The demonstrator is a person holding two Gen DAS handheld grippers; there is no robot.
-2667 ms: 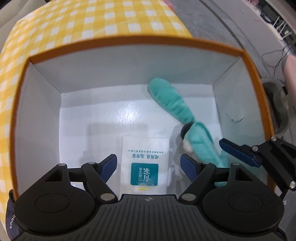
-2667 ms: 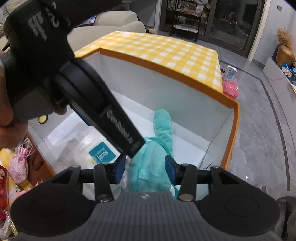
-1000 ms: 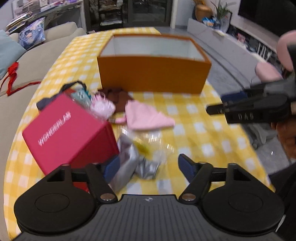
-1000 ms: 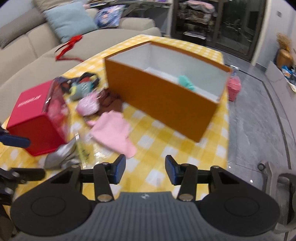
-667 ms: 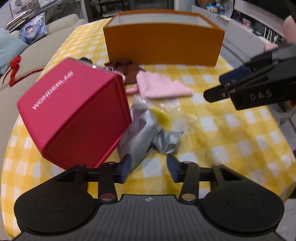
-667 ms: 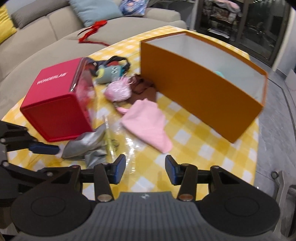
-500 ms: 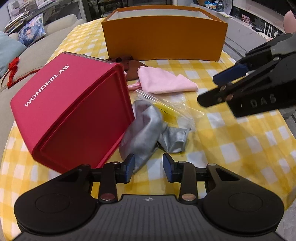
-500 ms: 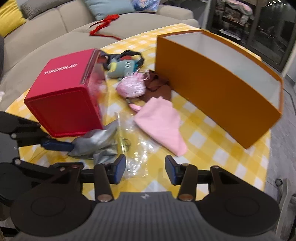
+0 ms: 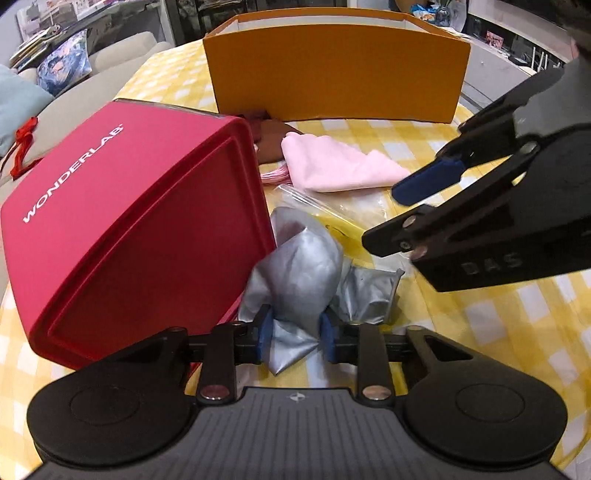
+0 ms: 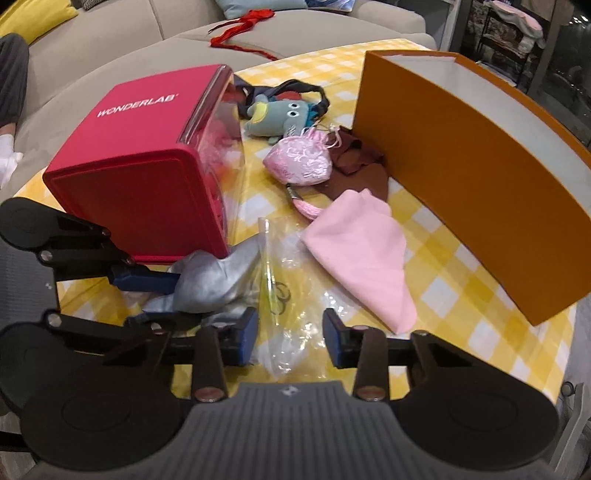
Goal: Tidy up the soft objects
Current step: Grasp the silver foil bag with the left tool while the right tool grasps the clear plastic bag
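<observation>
My left gripper [image 9: 295,334] is shut on a crumpled silver pouch [image 9: 301,269] that lies on the yellow checked tablecloth next to the red box [image 9: 122,218]. In the right wrist view the same pouch [image 10: 212,278] is pinched by the left gripper [image 10: 162,295]. My right gripper [image 10: 290,341] is open and empty, over a clear plastic bag [image 10: 291,291]; it also shows in the left wrist view [image 9: 406,218]. A pink cloth [image 10: 364,254], a pink satin pouch [image 10: 299,160], a brown cloth [image 10: 365,173] and a teal plush [image 10: 280,116] lie between the red box and the orange box [image 10: 469,158].
The orange box [image 9: 336,70] stands open at the far side of the table. The red box [image 10: 147,144] reads WONDERLAB. A beige sofa [image 10: 110,48] with a red ribbon [image 10: 243,26] runs behind the table. The table's edge [image 10: 569,332] is at the right.
Both grippers left the orange box and moved back to the near side of the table. My left gripper came down on the silver pouch and closed on it. My right gripper stayed open.
</observation>
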